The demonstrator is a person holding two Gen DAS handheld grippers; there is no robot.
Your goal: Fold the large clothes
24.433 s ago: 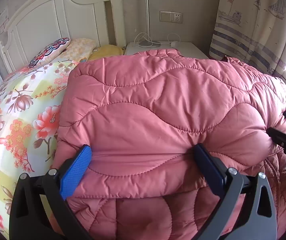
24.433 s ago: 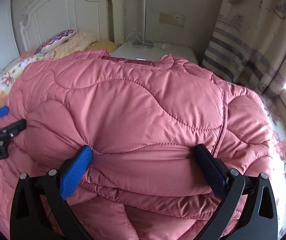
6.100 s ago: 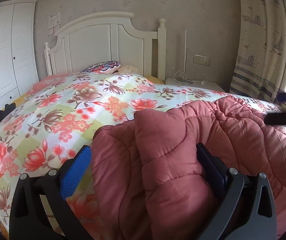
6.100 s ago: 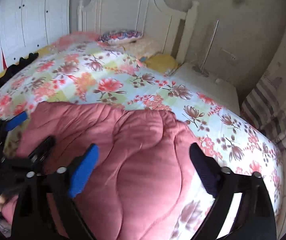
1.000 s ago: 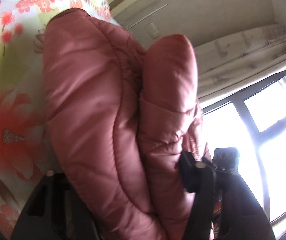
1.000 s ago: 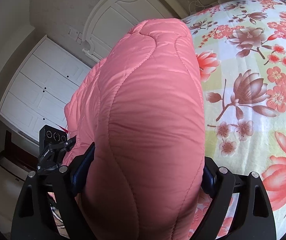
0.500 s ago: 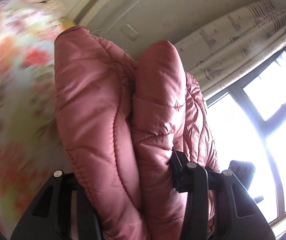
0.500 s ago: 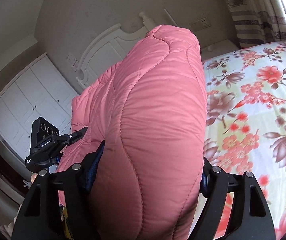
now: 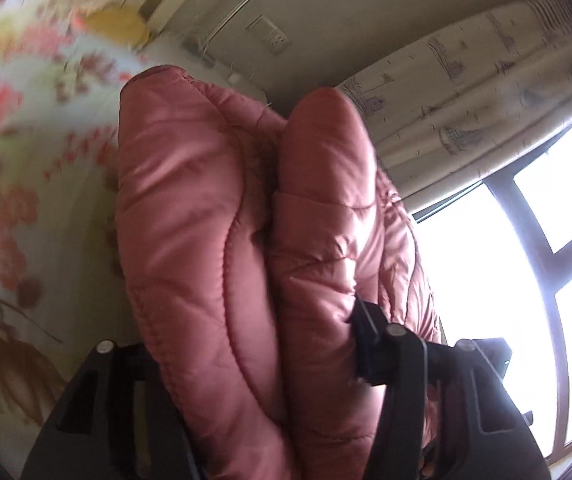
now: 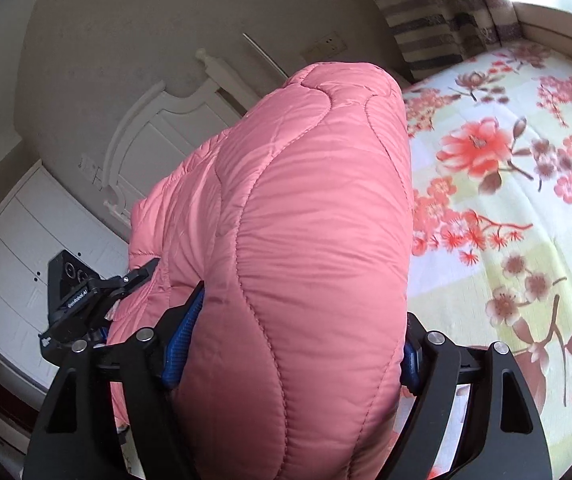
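Observation:
A thick pink quilted coat (image 9: 222, 248) is folded into a bundle and held up above the bed. My left gripper (image 9: 254, 344) is shut on one end of it, two padded layers squeezed between its fingers. My right gripper (image 10: 290, 344) is shut on the other end of the coat (image 10: 306, 240), blue pads pressing into the padding. The left gripper also shows in the right wrist view (image 10: 98, 292), clamped on the coat's far side. Both views are tilted sideways.
The bed with a floral cover (image 10: 506, 208) lies under and beside the coat, also blurred in the left wrist view (image 9: 18, 168). A white headboard (image 10: 158, 132), white wardrobe (image 10: 14, 248), patterned curtain (image 9: 466, 92) and bright window (image 9: 498, 280) surround it.
Both grippers keep their hold on the coat bundle and have swung it further; the views have rotated, with more bed showing on the right of the right wrist view.

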